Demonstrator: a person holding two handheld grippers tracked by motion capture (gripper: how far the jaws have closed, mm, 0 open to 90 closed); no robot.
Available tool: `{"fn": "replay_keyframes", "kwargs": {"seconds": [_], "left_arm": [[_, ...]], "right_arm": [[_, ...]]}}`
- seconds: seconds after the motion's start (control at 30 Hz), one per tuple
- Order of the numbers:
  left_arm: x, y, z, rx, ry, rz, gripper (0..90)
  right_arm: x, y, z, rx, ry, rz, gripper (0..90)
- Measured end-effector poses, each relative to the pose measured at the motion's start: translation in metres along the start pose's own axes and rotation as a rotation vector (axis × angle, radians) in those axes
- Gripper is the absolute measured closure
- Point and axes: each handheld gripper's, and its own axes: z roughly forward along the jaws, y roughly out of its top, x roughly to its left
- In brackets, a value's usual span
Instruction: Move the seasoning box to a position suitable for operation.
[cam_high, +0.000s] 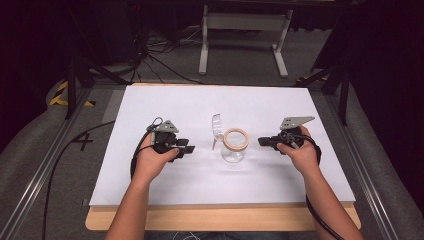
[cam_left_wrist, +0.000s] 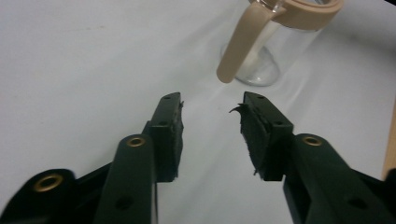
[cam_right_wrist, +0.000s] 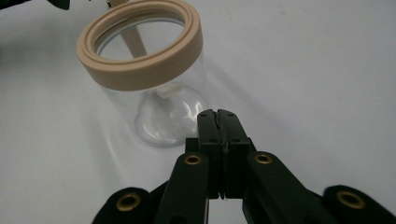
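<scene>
High view: your left hand (cam_high: 152, 159) holds the left gripper (cam_high: 189, 148) on the white board (cam_high: 150, 185), tips pointing right toward the middle. Your right hand (cam_high: 300, 152) holds the right gripper (cam_high: 261, 141), tips pointing left. Between them stands a clear glass jar (cam_high: 233, 152) with a beige ring (cam_high: 236, 139) around its mouth. A clear hinged lid (cam_high: 216, 127) stands up at the jar's left side. Both grippers are near the jar, neither touching it — the right one sits closer. The board lies on a wooden tabletop (cam_high: 225, 218). A white metal frame (cam_high: 245, 30) stands on the floor beyond the table.

Left gripper view: your jaws are spread wide with nothing between them, just white board showing in the gap. The pad on the right-hand jaw looks frayed at its edge. The jar (cam_left_wrist: 275, 56) stands ahead, upper right, upright on the board. A beige strap (cam_left_wrist: 240, 46) hangs down from the ring (cam_left_wrist: 308, 14) along the glass. The tips stop short of the jar.

Right gripper view: your jaws are pressed together, pads touching, gripping nothing. The jar (cam_right_wrist: 163, 112) stands just ahead and left of the tips, close but apart — you can see board between. The ring (cam_right_wrist: 140, 60) sits level on top. Through the mouth you see the beige strap (cam_right_wrist: 133, 39) on the far side.
</scene>
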Motion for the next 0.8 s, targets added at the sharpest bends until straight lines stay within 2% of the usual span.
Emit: {"fn": "replay_keyframes", "kwargs": {"seconds": [0.1,0.27,0.47,0.7,0.8], "left_arm": [[-0.004,-0.001,-0.002,0.030,0.007,-0.037,45.4],[-0.006,-0.007,-0.013,0.014,0.021,-0.056,38.9],[-0.004,-0.021,-0.031,-0.007,0.077,-0.087,38.7],[-0.002,-0.039,-0.052,-0.017,0.120,-0.128,38.9],[0.000,-0.044,-0.054,-0.022,0.132,-0.144,38.9]], "right_arm": [[0.000,0.002,0.001,0.000,0.007,-0.002,89.6],[0.000,0.006,0.008,0.015,0.032,-0.028,89.5],[-0.007,0.013,0.015,0.008,0.042,-0.026,89.5],[-0.020,0.018,0.037,0.030,0.064,-0.009,89.5],[-0.024,0.018,0.042,0.041,0.058,-0.011,89.5]]}}
